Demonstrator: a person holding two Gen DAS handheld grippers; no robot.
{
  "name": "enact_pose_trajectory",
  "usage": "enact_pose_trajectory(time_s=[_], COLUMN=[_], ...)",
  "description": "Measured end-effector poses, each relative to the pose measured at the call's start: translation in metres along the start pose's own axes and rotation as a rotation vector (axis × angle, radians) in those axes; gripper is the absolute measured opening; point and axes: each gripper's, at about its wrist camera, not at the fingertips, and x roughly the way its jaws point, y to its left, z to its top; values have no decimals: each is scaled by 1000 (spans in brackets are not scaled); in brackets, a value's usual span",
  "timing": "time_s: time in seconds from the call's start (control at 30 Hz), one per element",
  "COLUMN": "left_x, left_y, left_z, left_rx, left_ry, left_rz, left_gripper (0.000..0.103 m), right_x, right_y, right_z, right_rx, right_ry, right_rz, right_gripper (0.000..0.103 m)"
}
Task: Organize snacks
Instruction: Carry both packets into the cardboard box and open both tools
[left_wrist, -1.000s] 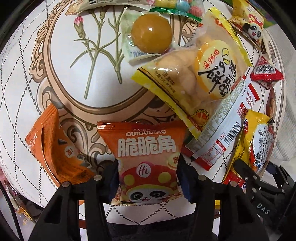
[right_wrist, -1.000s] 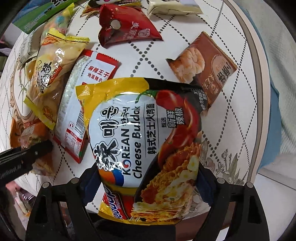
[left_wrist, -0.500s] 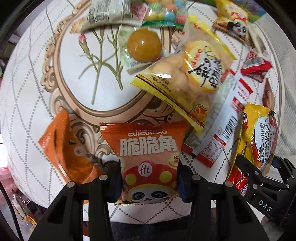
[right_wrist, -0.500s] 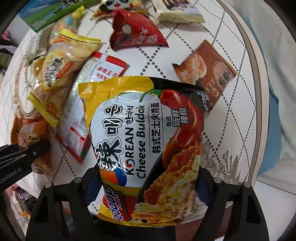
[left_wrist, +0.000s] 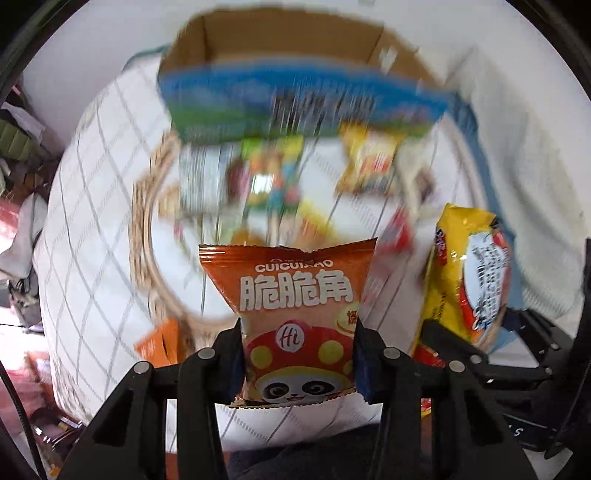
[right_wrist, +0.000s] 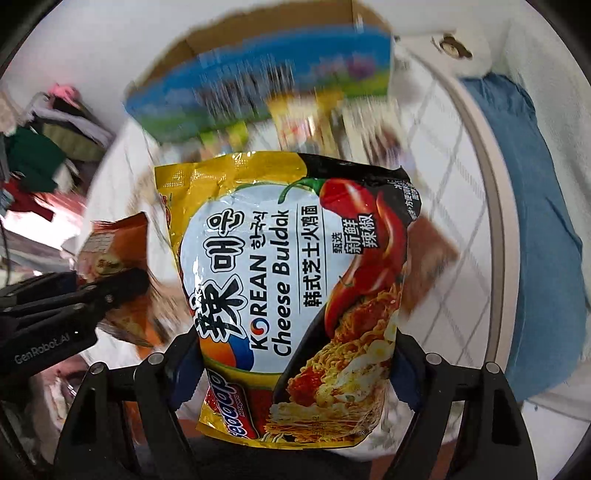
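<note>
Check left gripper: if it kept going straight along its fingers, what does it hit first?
Likely the tabletop with its blurred pile of snacks. The left gripper points steeply down, clamped on the orange snack bag. The cardboard box lies farther off; depth is unclear.

loose snacks (left_wrist: 280, 184) and open cardboard box (left_wrist: 295, 48) on the table, motion-blurred, labels unreadable

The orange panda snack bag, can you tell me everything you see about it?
The orange panda snack bag is a small shiny plastic pouch with crimped, sealed ends, white Chinese letters, "CUICUIJIAO", and a panda in a red spotted cap marked "Hi". It stands upright, puffy and unopened, pinched at its sides by the left gripper, off the blurred table below.
</note>
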Motion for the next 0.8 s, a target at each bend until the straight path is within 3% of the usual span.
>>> enact_pose_trajectory(time_s=[0.17, 0.37, 0.47, 0.6, 0.67, 0.8], left_x=[-40, -37, -5, 50, 74, 111], left_y=[-2, 5, 14, 26, 30, 33], left_z=[91, 215, 270, 312, 325, 338], left_rx=[-10, 12, 11, 9, 1, -9], left_ry=[-98, -152, -107, -10, 38, 113], left_rz=[-56, -7, 19, 31, 61, 53], left_gripper=[43, 43, 43, 43, 43, 43], right_x=[-41, -35, 10, 66, 91, 142], right_y=[5, 23, 31, 27, 21, 14], right_z=[87, 211, 268, 321, 340, 359], right_rx=[-25, -70, -76, -89, -84, -81], right_ry=[-118, -173, -122, -24, 30, 123], right_rz=[63, 59, 38, -10, -26, -56], right_gripper=[85, 85, 85, 85, 85, 85])
